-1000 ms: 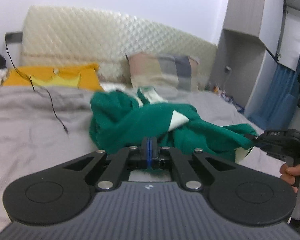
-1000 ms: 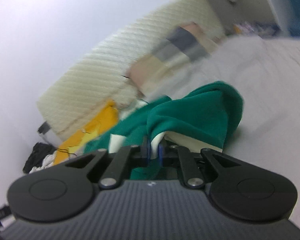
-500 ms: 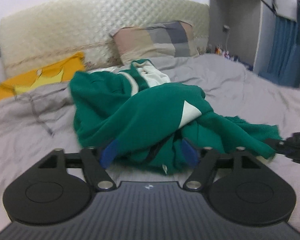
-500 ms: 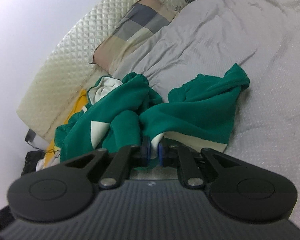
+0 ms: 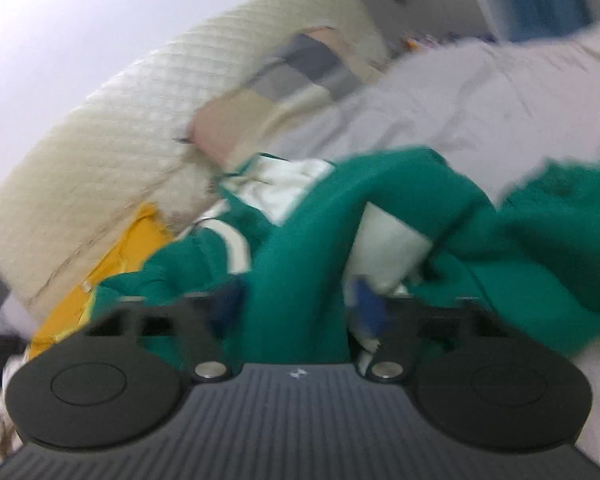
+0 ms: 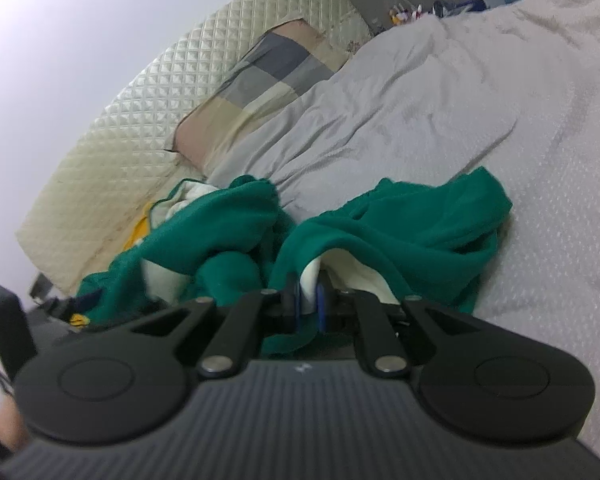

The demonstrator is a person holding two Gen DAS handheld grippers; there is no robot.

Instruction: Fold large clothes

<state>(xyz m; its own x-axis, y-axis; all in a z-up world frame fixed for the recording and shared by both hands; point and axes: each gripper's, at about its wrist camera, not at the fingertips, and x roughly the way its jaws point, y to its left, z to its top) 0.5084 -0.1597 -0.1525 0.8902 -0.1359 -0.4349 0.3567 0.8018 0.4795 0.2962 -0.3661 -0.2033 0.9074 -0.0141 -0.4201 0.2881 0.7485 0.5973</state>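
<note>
On the bed (image 6: 480,92), right gripper (image 6: 309,300) jaws pinch green garment (image 6: 400,232); left gripper (image 5: 296,304) jaws closing around it.

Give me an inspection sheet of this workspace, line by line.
Surface: bed with wrinkled grey sheet.
Job's things: green garment, crumpled in a heap, white lining showing.
Clutter: patchwork pillow by the quilted headboard; yellow cloth behind the heap.
Grippers: left gripper closing, a green fold between its jaws; right gripper shut on the garment's edge.
Cables: nothing seen.
Surroundings: white wall, small items beyond the bed.
</note>
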